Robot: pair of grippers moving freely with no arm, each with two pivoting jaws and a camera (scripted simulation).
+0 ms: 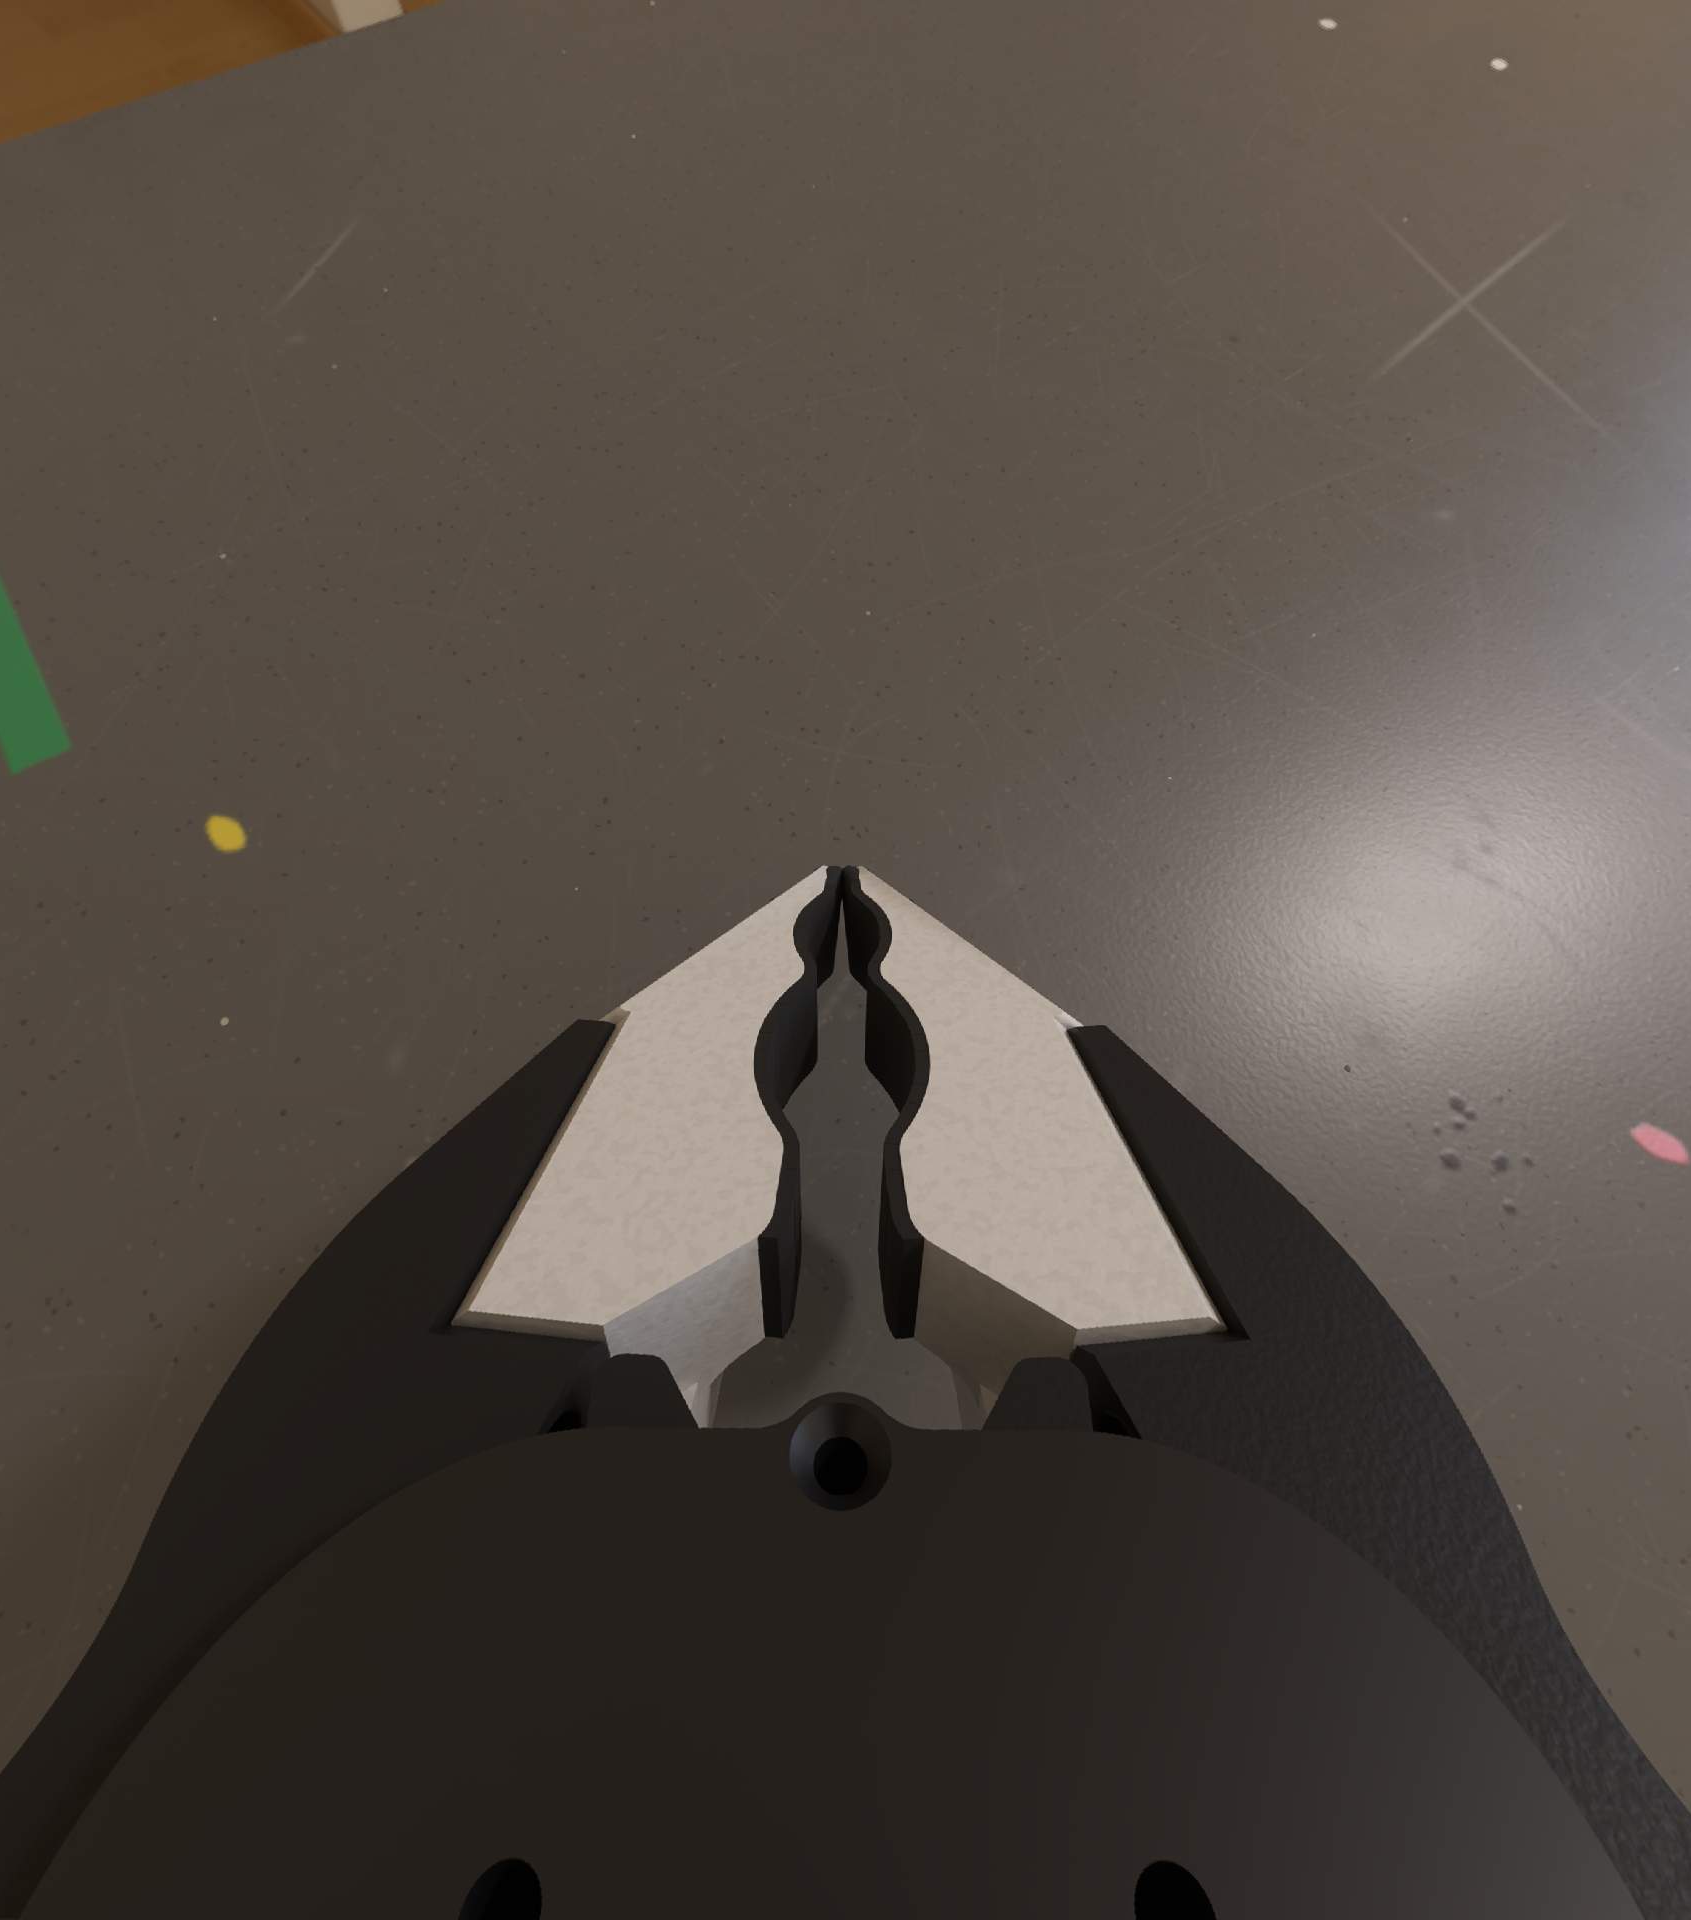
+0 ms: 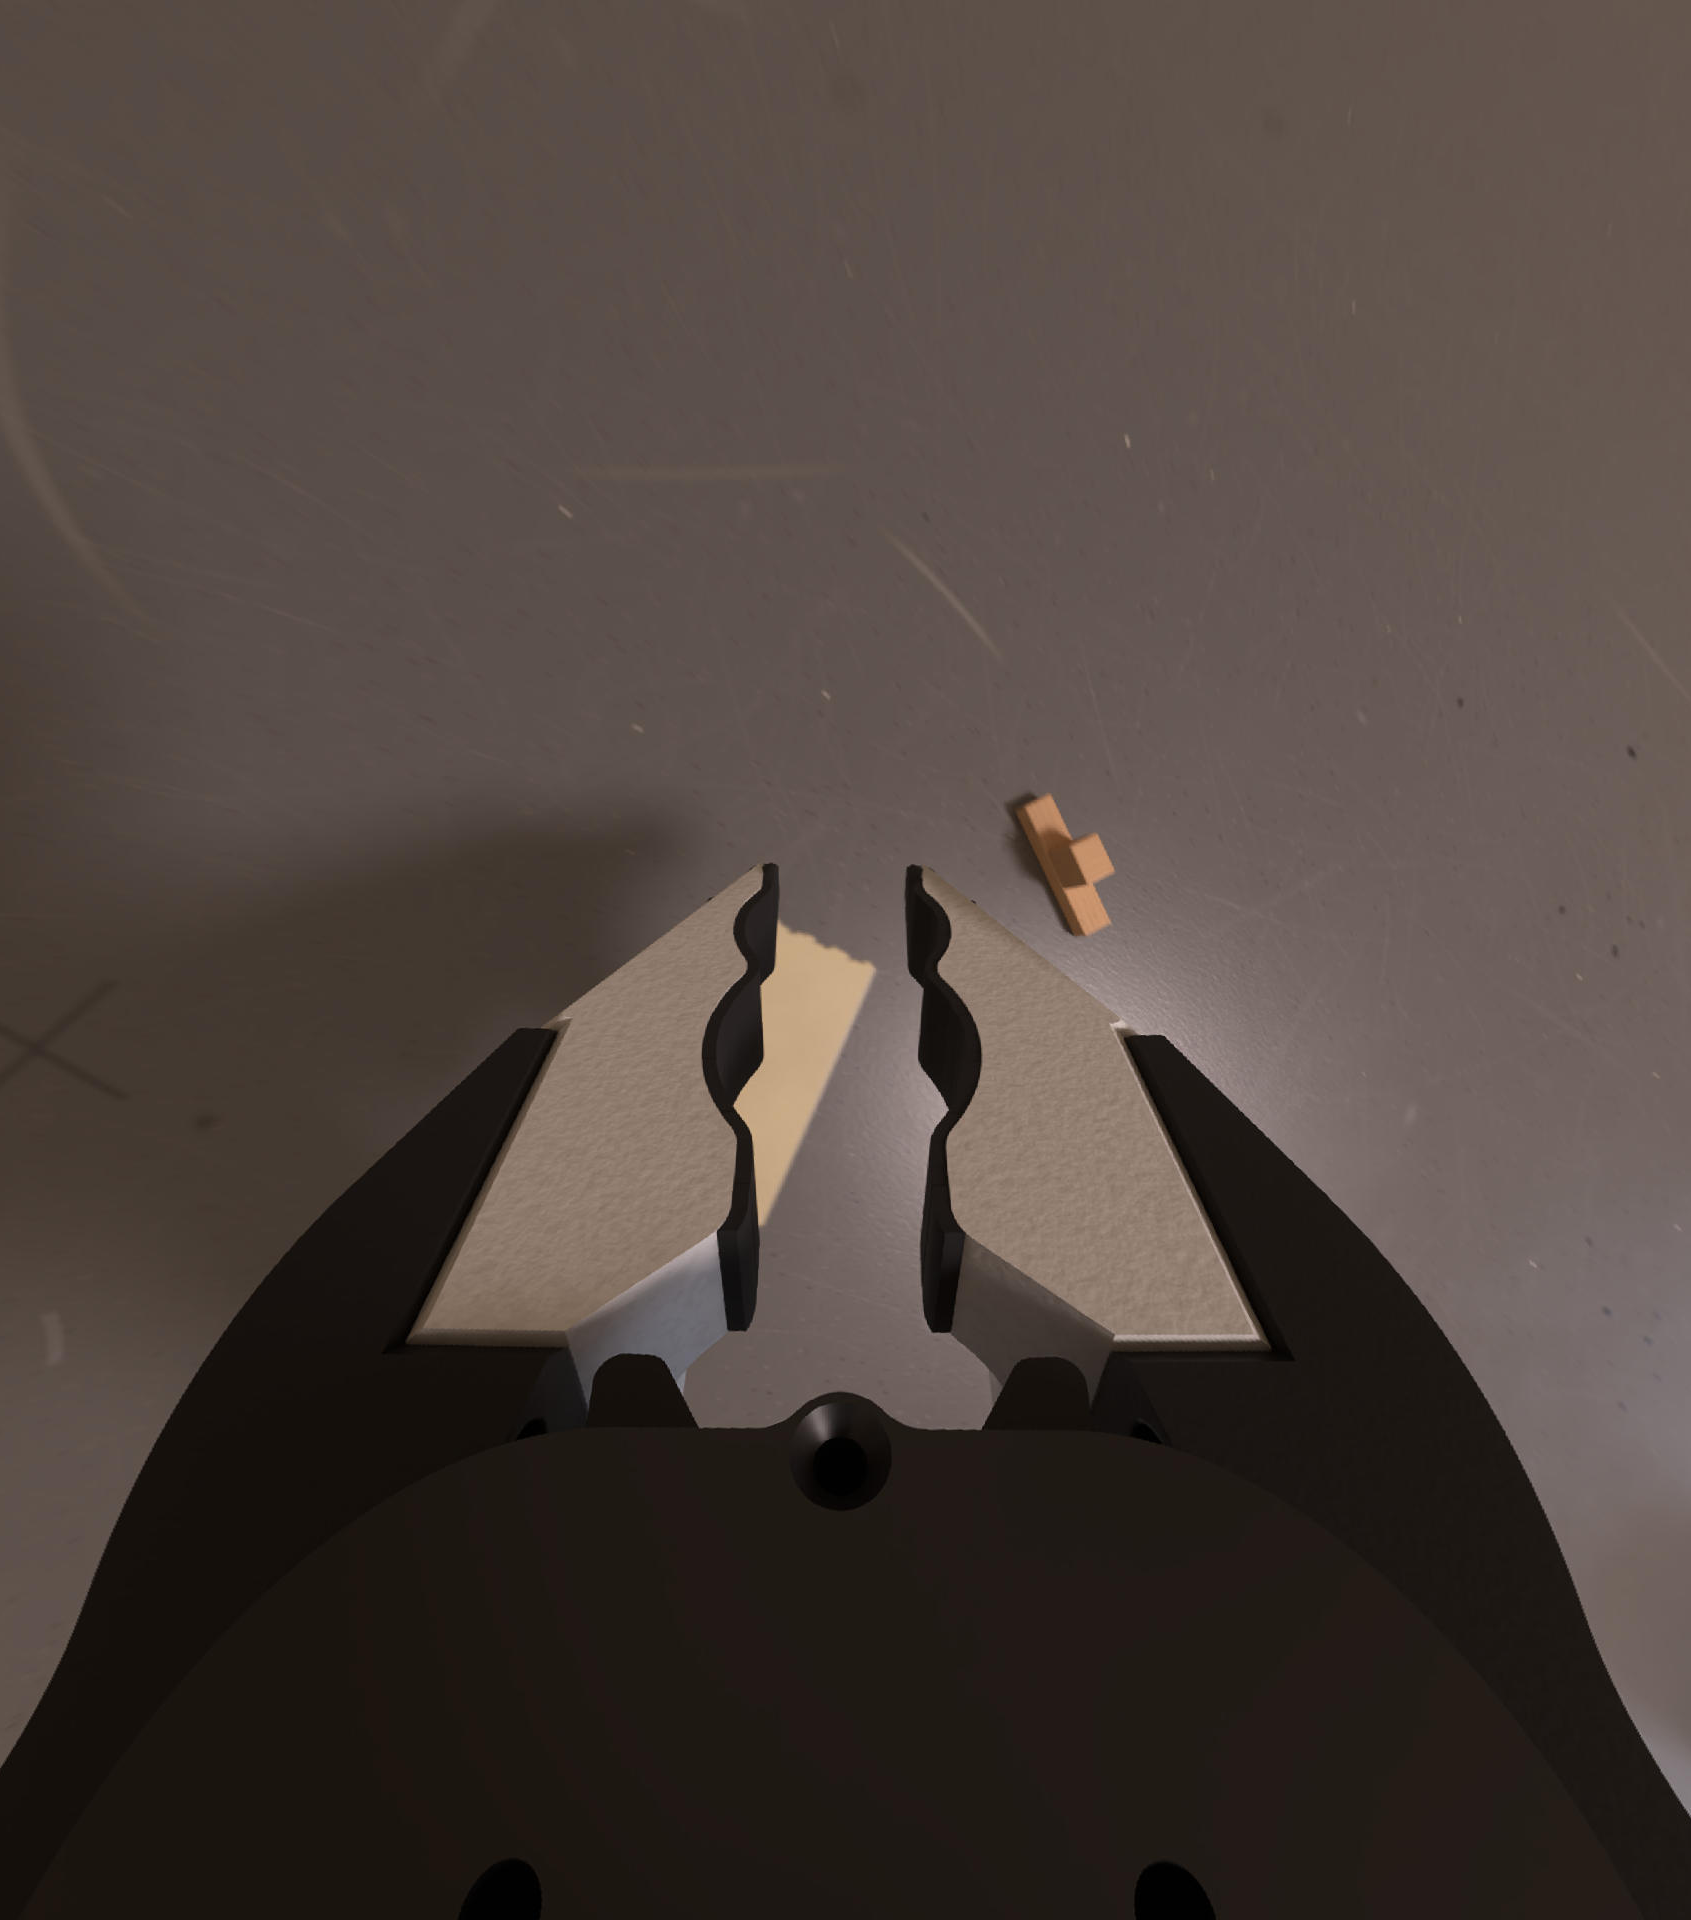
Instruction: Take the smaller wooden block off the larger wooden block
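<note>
The left claw (image 1: 842, 871) is pressed together on nothing above the grey bench (image 1: 820, 468). The right claw (image 2: 841, 871) is spread, with one tan strip (image 2: 810, 1039) on the bench below it. Just beyond, to the right, lie two blocks: the smaller wooden block (image 2: 1093, 858) sits across the larger wooden block (image 2: 1057, 858).

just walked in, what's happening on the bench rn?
Nothing is gripped yet. The right tool is open above the grey table, with the two stacked wooden blocks ahead and slightly to its right: the small block lies across the long block, not yet removed. A strip of tan tape shows between its fingers. The left tool is shut and empty, and no blocks show in its view.
</note>
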